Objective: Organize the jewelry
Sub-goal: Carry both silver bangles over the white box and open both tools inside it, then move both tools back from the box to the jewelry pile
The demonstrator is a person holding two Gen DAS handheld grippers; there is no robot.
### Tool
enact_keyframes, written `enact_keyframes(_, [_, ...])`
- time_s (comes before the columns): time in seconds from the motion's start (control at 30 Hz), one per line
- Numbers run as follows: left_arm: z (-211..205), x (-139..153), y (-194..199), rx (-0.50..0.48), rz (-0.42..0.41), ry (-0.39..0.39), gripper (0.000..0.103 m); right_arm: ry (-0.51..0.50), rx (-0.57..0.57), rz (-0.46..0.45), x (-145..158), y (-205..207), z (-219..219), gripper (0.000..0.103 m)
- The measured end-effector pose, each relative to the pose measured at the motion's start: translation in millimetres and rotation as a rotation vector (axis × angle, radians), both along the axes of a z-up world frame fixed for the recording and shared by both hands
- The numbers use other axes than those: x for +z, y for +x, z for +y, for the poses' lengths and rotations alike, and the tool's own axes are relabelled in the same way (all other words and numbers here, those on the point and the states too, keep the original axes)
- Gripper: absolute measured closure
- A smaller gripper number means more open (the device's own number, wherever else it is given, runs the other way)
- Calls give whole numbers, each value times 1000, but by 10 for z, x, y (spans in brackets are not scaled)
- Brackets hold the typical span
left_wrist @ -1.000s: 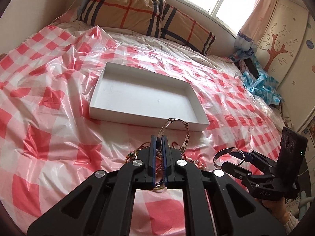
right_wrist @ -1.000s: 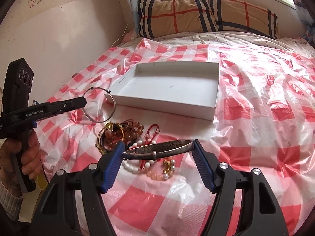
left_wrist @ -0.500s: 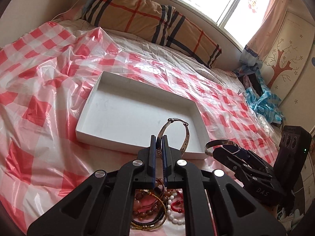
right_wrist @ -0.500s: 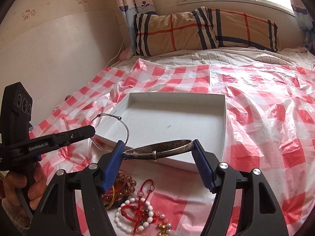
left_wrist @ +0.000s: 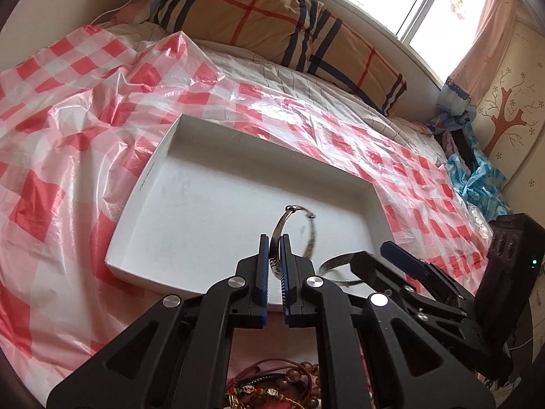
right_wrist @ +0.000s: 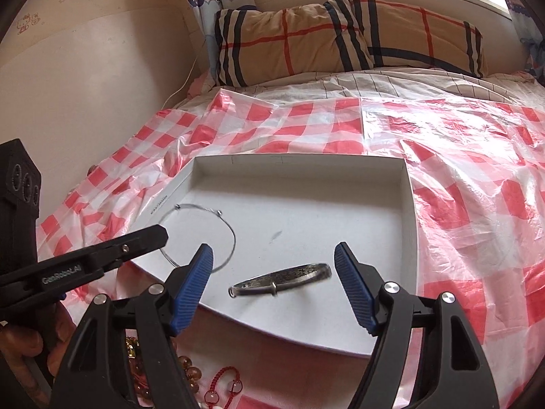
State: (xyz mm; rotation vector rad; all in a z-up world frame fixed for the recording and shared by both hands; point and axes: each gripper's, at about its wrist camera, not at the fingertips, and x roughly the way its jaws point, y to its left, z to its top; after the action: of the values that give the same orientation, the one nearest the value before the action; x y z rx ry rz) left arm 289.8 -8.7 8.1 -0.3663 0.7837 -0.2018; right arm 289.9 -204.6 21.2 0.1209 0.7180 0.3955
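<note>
A shallow white box (left_wrist: pixel 190 204) (right_wrist: pixel 407 204) lies on the red-checked plastic sheet. My left gripper (left_wrist: pixel 274 255) is shut on a thin silver wire bangle (left_wrist: pixel 299 225), held over the box's near edge; the bangle also shows in the right wrist view (right_wrist: pixel 218 218). My right gripper (right_wrist: pixel 272 272) is open. A wide engraved silver bangle (right_wrist: pixel 282 277) hangs blurred between its fingers, free of both pads, over the box. From the left wrist view this bangle (left_wrist: pixel 335 260) shows beside the right gripper (left_wrist: pixel 381 266).
A pile of bead bracelets and red cords (right_wrist: pixel 190 375) (left_wrist: pixel 272 388) lies in front of the box near me. A plaid pillow (right_wrist: pixel 340 41) is at the head of the bed. The wall (right_wrist: pixel 85 78) is on the left, blue cloth (left_wrist: pixel 477 180) on the right.
Both grippers rose from the jewelry pile and moved forward over the box. The right gripper opened and let go of the wide bangle, which is dropping. The left still grips the wire bangle.
</note>
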Motion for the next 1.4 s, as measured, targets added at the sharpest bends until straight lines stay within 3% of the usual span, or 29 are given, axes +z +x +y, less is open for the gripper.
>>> enact_keyframes(0.17, [59,-20,-38,32,9,17,97,-23,-3,-16,68,-178,-65,27])
enact_keyframes(0.37, [206,44,-320,36,22,10,93,-30,14,29,64,-494,-192,27])
enact_keyframes(0.53, [332,-79,-680,-7,87,7,74,-17,48,87,-20,-757,-269,27])
enact_keyframes(0.63, [359,-198,-823,-33,131,4,69,-17,42,109,-73,-876,-301,27])
enact_keyframes(0.77, [280,-301,-895,-83,161,23,67,-5,31,124,-106,-945,-332,27])
enact_keyframes(1.1, [207,-333,-1047,-173,179,-23,67,10,17,147,-198,-984,-374,27])
enact_keyframes(1.4, [372,-407,-968,-130,209,-114,69,16,16,156,-233,-978,-381,27])
